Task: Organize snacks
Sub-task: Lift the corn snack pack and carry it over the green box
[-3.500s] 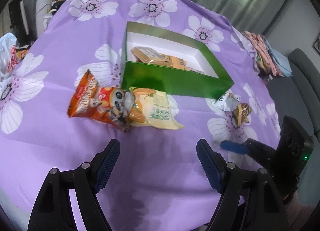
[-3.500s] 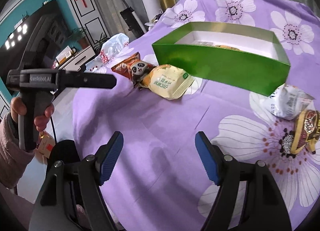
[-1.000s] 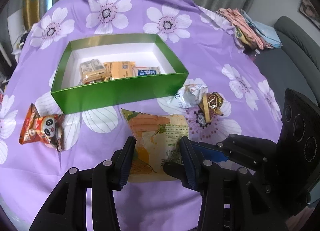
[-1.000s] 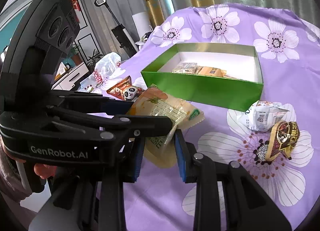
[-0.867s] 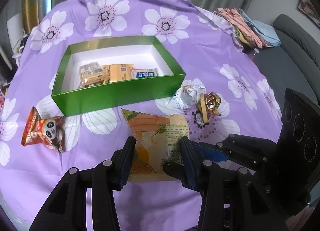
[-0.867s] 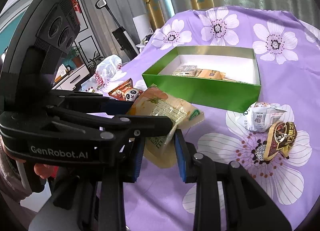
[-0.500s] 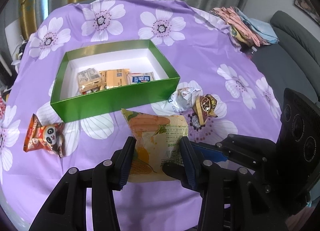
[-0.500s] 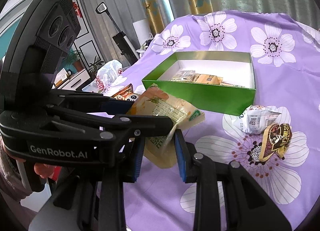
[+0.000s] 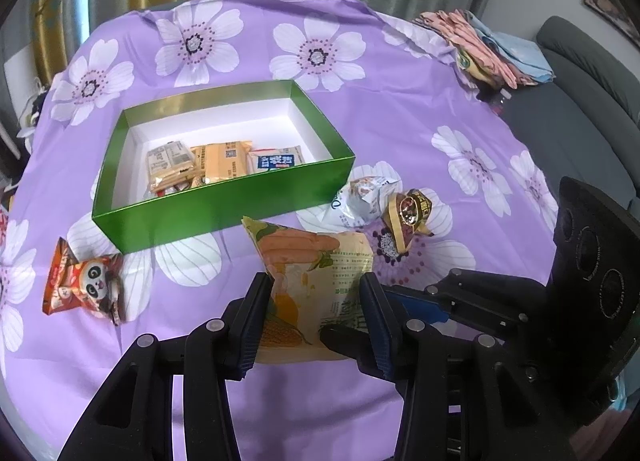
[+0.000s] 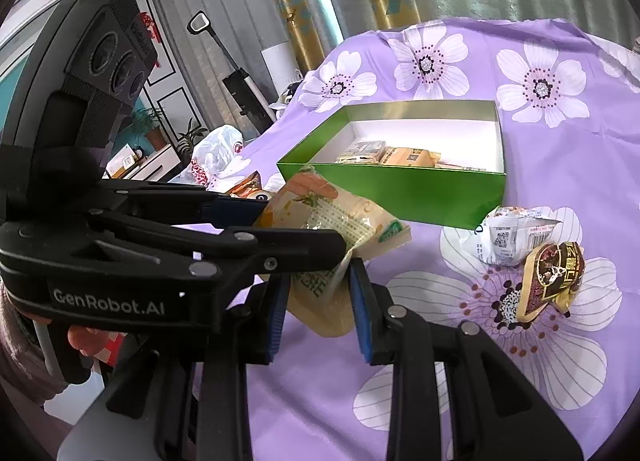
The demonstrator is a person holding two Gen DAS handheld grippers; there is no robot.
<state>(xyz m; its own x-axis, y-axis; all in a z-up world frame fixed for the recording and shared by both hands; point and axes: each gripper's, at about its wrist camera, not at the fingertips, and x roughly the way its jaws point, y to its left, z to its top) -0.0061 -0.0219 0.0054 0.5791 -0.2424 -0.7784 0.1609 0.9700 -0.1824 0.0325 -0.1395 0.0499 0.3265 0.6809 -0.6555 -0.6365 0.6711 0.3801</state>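
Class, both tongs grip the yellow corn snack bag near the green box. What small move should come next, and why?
Probably carry the corn snack bag forward over the green box's near wall. Both the left tongs and right tongs are clamped on it, and the box still has free white floor.

Box (image 9: 224, 205) at centre of the surface (image 9: 400, 109), packets (image 9: 212, 165) inside; panda packet (image 9: 84, 285) at its left front, two wrapped snacks (image 9: 384, 205) at its right front.
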